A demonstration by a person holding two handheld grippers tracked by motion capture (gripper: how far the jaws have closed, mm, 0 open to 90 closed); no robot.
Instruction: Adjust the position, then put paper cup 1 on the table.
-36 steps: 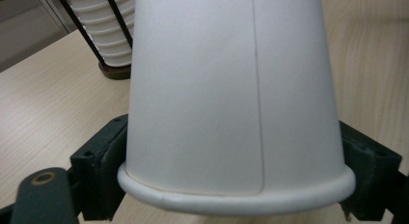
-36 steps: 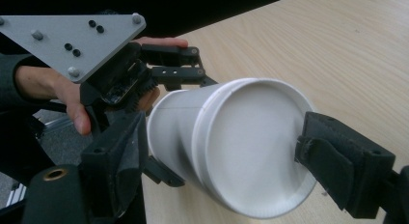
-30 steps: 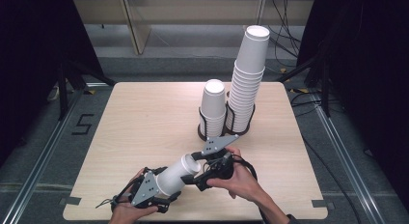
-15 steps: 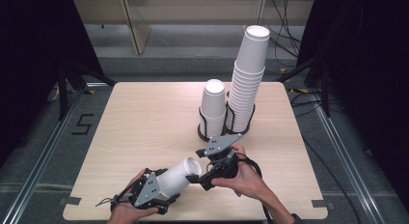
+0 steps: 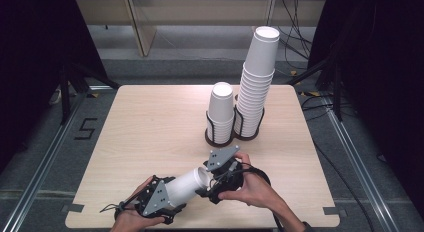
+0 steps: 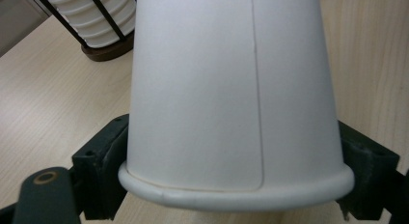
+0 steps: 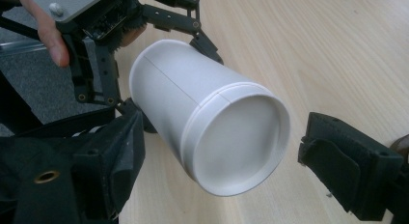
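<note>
While I hold both hands at the near edge of the counter [image 5: 150,122], the white paper cup [image 5: 187,184] lies nearly level just above the wood, between my two grippers. My left gripper [image 5: 162,199] sits at the near left, and its fingers [image 6: 103,151] are pinching the cup at its rolled rim: in the left gripper view one dark pad presses on each side of the rim, and the cup body rises away from them with its seam running up the wall. In the high view the cup points from that gripper toward the right and a little toward the far side.

My right gripper [image 5: 215,184] is just right of the cup's other end. In the right gripper view its fingers [image 7: 349,161] are spread, one pad to each side of the cup's flat bottom [image 7: 238,147]. The bottom end pokes into the gap between them, closer to the left pad, and I see clear space between it and the right pad. Whether the left pad touches the cup I cannot tell.

Beyond my hands, past the middle of the counter, a dark wire holder [image 5: 220,134] carries a short stack of white cups [image 5: 221,104]. Just to its right a much taller stack [image 5: 257,77] stands in a second holder, leaning slightly to the right at the top. Both stacks are well apart from the cup I am holding.
</note>
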